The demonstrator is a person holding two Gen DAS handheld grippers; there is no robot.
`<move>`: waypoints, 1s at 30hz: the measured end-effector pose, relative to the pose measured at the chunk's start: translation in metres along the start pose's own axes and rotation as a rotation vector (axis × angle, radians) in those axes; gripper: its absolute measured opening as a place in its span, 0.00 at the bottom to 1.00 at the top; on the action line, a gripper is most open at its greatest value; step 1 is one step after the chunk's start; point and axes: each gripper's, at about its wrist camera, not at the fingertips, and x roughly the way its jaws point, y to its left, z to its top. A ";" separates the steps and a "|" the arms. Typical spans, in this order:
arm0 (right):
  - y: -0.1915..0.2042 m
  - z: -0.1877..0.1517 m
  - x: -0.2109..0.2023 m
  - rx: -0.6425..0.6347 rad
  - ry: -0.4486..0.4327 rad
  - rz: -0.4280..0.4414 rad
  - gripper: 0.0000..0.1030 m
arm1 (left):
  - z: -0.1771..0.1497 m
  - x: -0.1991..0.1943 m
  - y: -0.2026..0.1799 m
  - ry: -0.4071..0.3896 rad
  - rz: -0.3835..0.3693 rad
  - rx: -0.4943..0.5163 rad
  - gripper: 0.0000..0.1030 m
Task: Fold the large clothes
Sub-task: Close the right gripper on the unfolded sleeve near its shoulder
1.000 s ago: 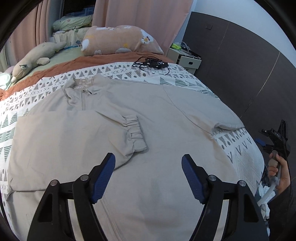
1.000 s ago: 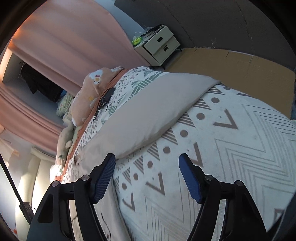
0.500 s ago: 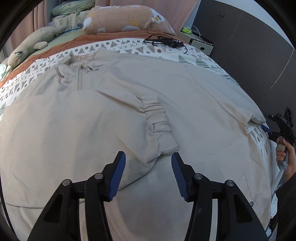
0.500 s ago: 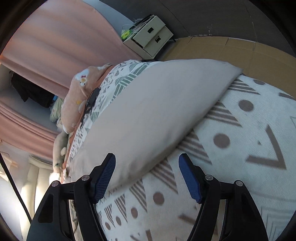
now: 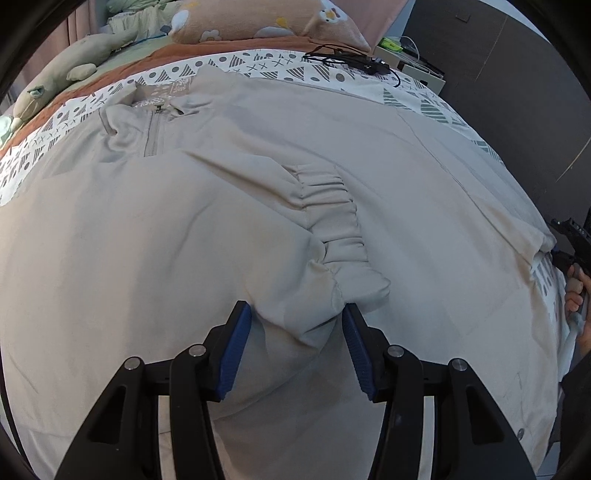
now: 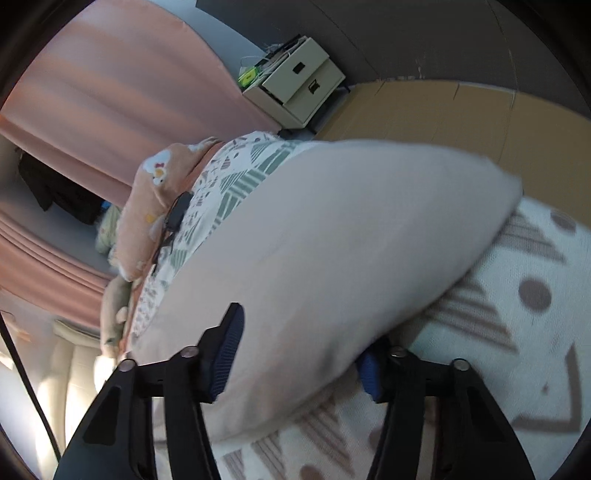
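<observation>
A large beige zip-neck jacket lies spread flat on the bed, one sleeve folded across its chest. That sleeve's gathered cuff sits just ahead of my left gripper, whose open jaws straddle a ridge of sleeve fabric. My right gripper is open at the bed's right side, and the jacket's other sleeve lies between its jaws. The right gripper also shows at the right edge of the left wrist view, held by a hand.
A patterned white bedspread covers the bed. A peach pillow, a plush toy and a black cable lie near the head of the bed. A white nightstand stands by dark wall panels.
My left gripper has moved forward and down onto the folded sleeve near its cuff and narrowed its jaws. My right gripper has advanced until the other sleeve lies between its jaws.
</observation>
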 end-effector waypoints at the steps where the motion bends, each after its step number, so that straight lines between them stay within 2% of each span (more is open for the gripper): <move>1: 0.000 0.001 -0.002 0.005 -0.017 0.010 0.44 | 0.000 -0.002 0.001 0.000 -0.012 -0.009 0.51; 2: 0.000 0.001 -0.005 0.010 -0.034 0.032 0.42 | -0.002 -0.006 0.001 -0.002 -0.032 -0.020 0.51; 4: 0.003 -0.001 -0.013 0.005 -0.072 0.081 0.31 | -0.005 -0.013 0.001 -0.007 -0.063 -0.033 0.51; 7: 0.014 -0.002 -0.031 -0.035 -0.119 0.161 0.28 | -0.010 -0.027 -0.001 -0.024 -0.095 -0.042 0.51; 13: 0.055 -0.004 -0.063 -0.122 -0.158 0.259 0.28 | -0.012 -0.054 -0.006 -0.082 -0.154 -0.093 0.51; 15: 0.067 -0.006 -0.074 -0.150 -0.162 0.291 0.21 | -0.015 -0.064 -0.008 -0.104 -0.155 -0.091 0.51; 17: 0.085 -0.009 -0.082 -0.187 -0.156 0.306 0.17 | -0.016 -0.072 -0.005 -0.109 -0.167 -0.103 0.51; 19: 0.100 -0.011 -0.085 -0.231 -0.143 0.303 0.07 | -0.019 -0.083 0.005 -0.125 -0.163 -0.172 0.51; 22: 0.125 -0.016 -0.086 -0.277 -0.124 0.286 0.03 | -0.029 -0.093 0.021 -0.156 -0.183 -0.267 0.51; 26: 0.142 -0.014 -0.089 -0.303 -0.097 0.309 0.03 | -0.032 -0.100 0.032 -0.163 -0.164 -0.275 0.51; 30: 0.177 -0.019 -0.085 -0.378 -0.061 0.337 0.03 | -0.037 -0.111 0.051 -0.197 -0.161 -0.345 0.51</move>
